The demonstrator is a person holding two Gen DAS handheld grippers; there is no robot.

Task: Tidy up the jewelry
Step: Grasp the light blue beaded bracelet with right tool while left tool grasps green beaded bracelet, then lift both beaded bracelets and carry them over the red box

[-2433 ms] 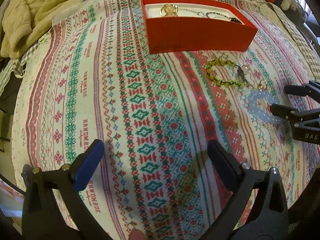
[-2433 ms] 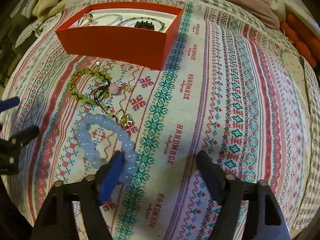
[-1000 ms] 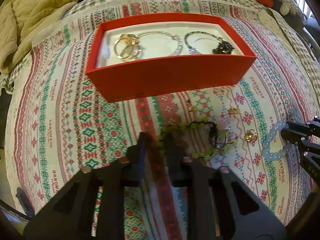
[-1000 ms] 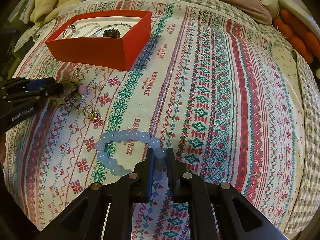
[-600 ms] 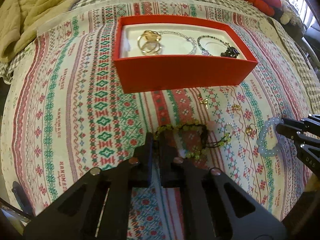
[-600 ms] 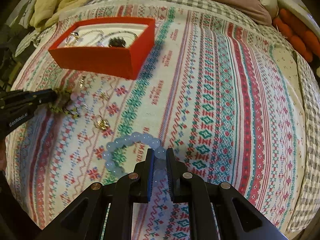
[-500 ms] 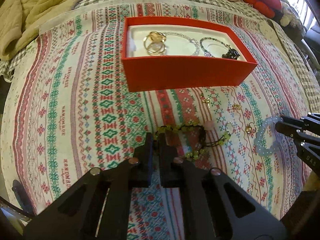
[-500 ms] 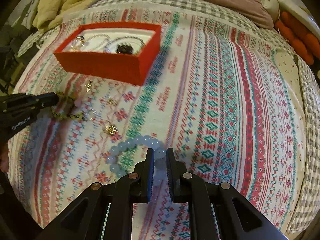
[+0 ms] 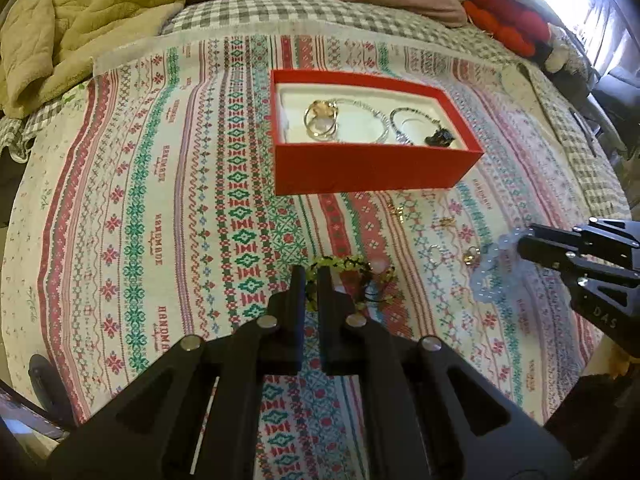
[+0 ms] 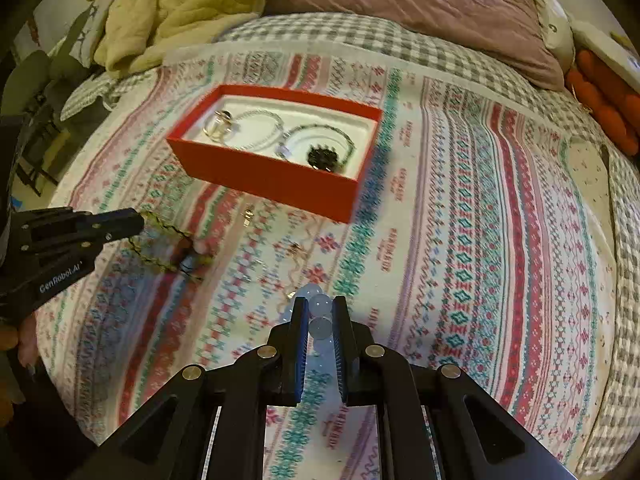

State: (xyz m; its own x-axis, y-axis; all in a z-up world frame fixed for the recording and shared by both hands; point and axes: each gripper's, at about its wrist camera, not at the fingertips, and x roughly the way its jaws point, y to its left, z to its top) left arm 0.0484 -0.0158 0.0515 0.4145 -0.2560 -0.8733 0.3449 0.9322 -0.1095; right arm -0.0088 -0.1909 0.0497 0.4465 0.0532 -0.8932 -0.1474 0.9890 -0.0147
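A yellow-green bead bracelet [image 9: 340, 266] with a dark cord is pinched at its left end by my left gripper [image 9: 311, 280], which is shut on it. From the right wrist view this bracelet [image 10: 160, 248] dangles from the left gripper [image 10: 136, 220]. My right gripper [image 10: 320, 312] is shut on a pale blue bead bracelet [image 10: 320, 326]. The rest of that blue bracelet [image 9: 492, 276] hangs, blurred, below the right gripper [image 9: 524, 240]. Beyond both stands the open red box [image 9: 372, 172], which holds gold rings, a silver chain and a dark bead piece.
Small gold earrings and a ring [image 9: 470, 256] lie scattered on the patterned cloth [image 9: 160, 200] in front of the box. A yellow-green quilt [image 9: 80, 20] and a mauve pillow [image 10: 420, 8] lie behind. Red plush items [image 9: 504, 20] sit at the back right.
Both grippers have risen and pulled back from the box, each carrying its bracelet up off the cloth. The left jaws have drawn tighter on the green bracelet.
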